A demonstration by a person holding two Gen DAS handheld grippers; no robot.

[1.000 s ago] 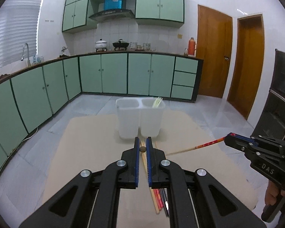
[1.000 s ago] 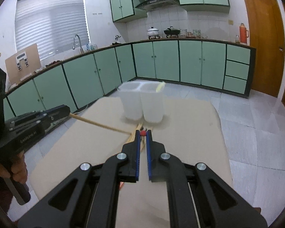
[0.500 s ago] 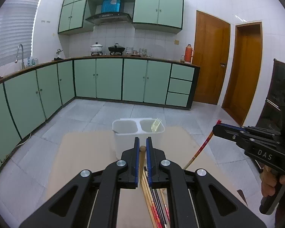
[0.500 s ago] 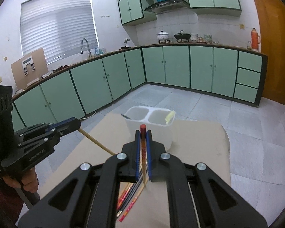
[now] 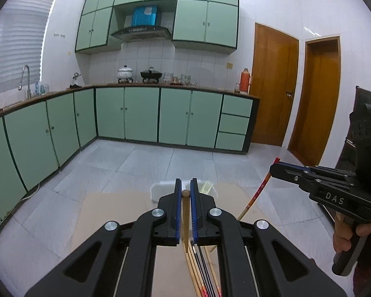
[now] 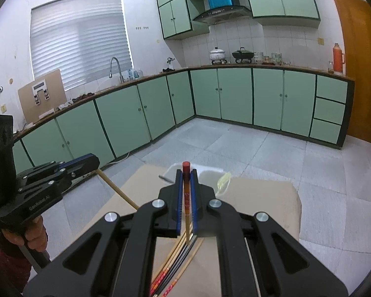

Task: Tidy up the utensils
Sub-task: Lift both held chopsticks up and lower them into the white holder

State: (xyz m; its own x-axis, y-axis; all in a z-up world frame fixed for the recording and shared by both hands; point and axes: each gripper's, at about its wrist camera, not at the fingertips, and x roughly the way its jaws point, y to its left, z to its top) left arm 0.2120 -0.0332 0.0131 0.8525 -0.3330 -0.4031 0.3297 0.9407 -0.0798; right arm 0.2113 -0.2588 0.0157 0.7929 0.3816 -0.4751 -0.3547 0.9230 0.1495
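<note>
My left gripper [image 5: 184, 185] is shut on a plain wooden chopstick [image 5: 185, 212], which hangs steeply down between the pads. My right gripper [image 6: 186, 173] is shut on a chopstick with a red patterned top [image 6: 186, 190], its lower end also pointing down. Each gripper shows in the other's view: the right gripper [image 5: 272, 167] off to the right, the left gripper [image 6: 96, 162] off to the left. Both are lifted above a pile of loose chopsticks [image 6: 175, 264] on the beige table [image 6: 259, 210]. A white two-compartment holder [image 6: 210, 173] stands beyond, half hidden by my fingers, with pale utensils [image 6: 223, 179] in its right compartment.
A person's hands [image 5: 343, 235] grip both handles at the table's near sides. Green kitchen cabinets [image 5: 141, 116] and grey tiled floor [image 5: 146, 163] lie beyond the table. Wooden doors [image 5: 272, 86] stand to the right.
Both grippers have risen with their chopsticks, which swung from nearly flat to hanging steeply. The holder and table have dropped lower in both views.
</note>
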